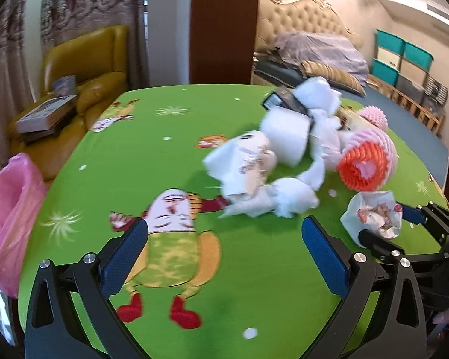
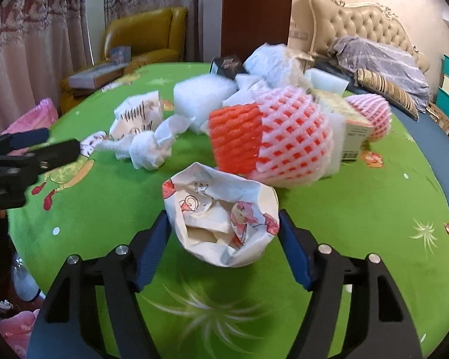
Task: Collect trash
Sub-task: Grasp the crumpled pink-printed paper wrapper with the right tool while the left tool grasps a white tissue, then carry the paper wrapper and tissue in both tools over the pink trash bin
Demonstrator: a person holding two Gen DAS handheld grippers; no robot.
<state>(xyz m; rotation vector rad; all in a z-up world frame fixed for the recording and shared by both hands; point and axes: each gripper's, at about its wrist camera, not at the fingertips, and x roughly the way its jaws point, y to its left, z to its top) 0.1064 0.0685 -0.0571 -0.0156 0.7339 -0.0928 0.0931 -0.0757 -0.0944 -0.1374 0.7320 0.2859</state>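
Desk (image 2: 359, 209): covered by a green cartoon-print cloth; the trash is gathered on its far half.
Right gripper (image 2: 223, 233): jaws are set either side of a crumpled printed paper wrapper (image 2: 224, 215); the blue pads are seen at the wrapper's two flanks, and whether they press on it cannot be told.
Left gripper (image 1: 224, 239): jaws are held wide apart above bare cloth, with nothing between them; the nearest crumpled white tissue (image 1: 269, 200) lies just beyond the fingertips.
Trash pile: a white foam block (image 2: 203, 95), a second crumpled printed paper (image 2: 137, 113), an orange-and-pink foam fruit net (image 2: 269, 137) and a small carton (image 2: 356, 131) are clustered behind the wrapper.
Pink bag (image 1: 6, 209): seen open at the desk's left edge, well apart from the pile.
Background: a yellow armchair (image 1: 83, 59) and a bed (image 2: 374, 45) are visible.
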